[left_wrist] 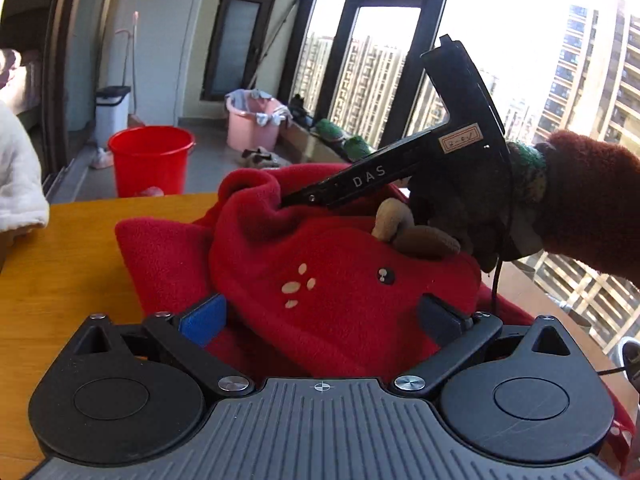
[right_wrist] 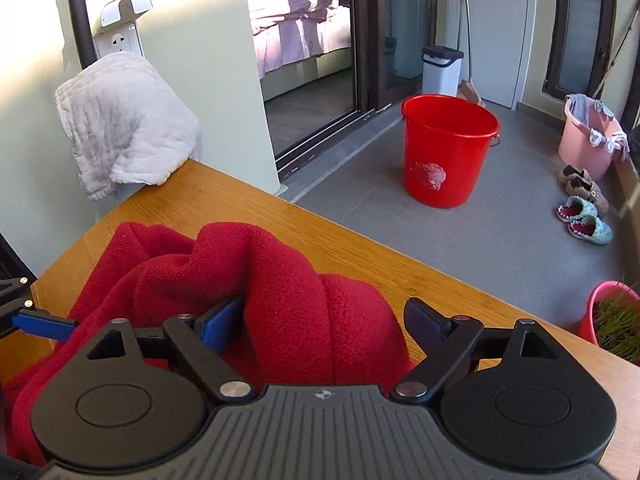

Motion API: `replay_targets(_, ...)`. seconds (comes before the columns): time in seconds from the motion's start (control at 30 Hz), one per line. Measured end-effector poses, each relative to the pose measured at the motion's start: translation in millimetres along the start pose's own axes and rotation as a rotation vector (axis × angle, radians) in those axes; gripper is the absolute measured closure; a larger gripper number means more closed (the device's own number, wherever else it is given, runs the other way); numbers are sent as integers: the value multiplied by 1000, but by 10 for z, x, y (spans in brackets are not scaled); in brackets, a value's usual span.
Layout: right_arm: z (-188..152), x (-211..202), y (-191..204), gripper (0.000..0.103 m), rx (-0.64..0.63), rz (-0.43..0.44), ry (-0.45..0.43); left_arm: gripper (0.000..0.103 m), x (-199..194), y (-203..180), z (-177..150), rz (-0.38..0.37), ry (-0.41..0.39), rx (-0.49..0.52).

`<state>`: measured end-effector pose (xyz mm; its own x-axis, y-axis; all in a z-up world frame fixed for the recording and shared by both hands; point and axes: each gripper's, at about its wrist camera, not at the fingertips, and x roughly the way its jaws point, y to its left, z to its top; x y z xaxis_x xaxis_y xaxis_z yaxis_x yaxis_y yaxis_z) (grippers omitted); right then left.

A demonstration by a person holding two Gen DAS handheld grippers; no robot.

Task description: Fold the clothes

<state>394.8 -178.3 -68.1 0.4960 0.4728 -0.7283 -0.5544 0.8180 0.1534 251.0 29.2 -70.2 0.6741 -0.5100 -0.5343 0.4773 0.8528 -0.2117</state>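
Observation:
A red fleece garment [left_wrist: 320, 276] with small beige marks and a brown plush piece [left_wrist: 416, 232] lies bunched on the wooden table [left_wrist: 60, 264]. My left gripper [left_wrist: 322, 314] is open, its fingers wide on either side of the fleece. The right gripper shows in the left wrist view [left_wrist: 288, 200], its tip at a raised fold of the fleece. In the right wrist view the right gripper [right_wrist: 322, 318] is open, with a bunch of the red fleece [right_wrist: 288, 288] between its spread fingers. A blue pad of the left gripper [right_wrist: 44, 322] shows at the left edge.
A white towel [right_wrist: 124, 124] hangs at the table's far corner by the wall. A red bucket [right_wrist: 448, 148], a pink tub [right_wrist: 588, 140], a white bin [right_wrist: 442, 68], slippers [right_wrist: 586, 220] and a potted plant [right_wrist: 616, 316] stand on the grey floor past the table edge.

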Motion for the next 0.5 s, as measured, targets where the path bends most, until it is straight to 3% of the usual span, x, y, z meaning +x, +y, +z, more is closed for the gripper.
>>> replay_targets(0.1, -11, 57, -88, 17, 70, 72, 27, 0, 23, -36, -55, 30, -23, 5)
replay_targets(0.23, -79, -109, -25, 41, 64, 94, 12, 0, 120, -123, -56, 64, -12, 54)
replay_targets(0.33, -133, -293, 45, 51, 45, 95, -27, 0, 124, -115, -50, 55, -12, 51)
replay_targets(0.5, -178, -473, 216, 52, -24, 52, -65, 0, 116, -180, -64, 74, -16, 78)
